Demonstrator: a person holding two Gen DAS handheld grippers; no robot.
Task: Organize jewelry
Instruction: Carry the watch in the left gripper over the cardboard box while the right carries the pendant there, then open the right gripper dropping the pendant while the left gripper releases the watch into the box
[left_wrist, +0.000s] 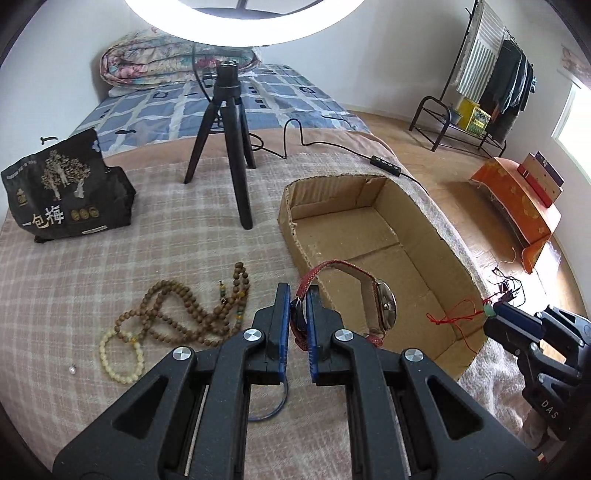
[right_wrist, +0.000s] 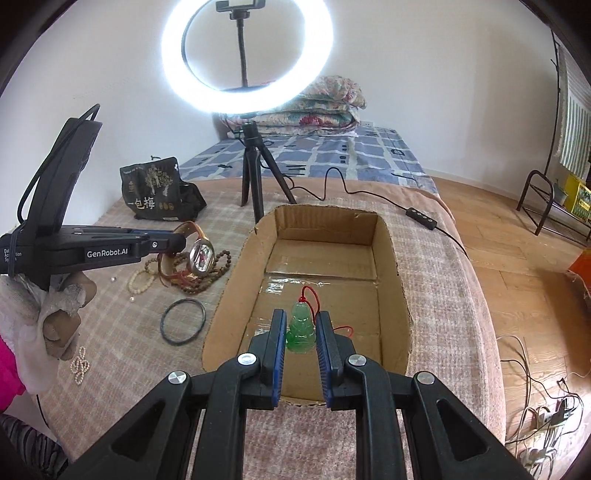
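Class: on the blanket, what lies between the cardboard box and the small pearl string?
A dark bangle lies flat on the blanket between the cardboard box and the pearl string, seen in the right wrist view.

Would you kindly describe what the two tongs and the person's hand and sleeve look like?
Both tongs, left and right, are black plastic frames with silver bolts and blue ribbed pads. The left body reads "GenRobot.AI" in white, with a black cable looping above. The right shows "DAS". The hand wears a worn white glove; the sleeve is bright pink.
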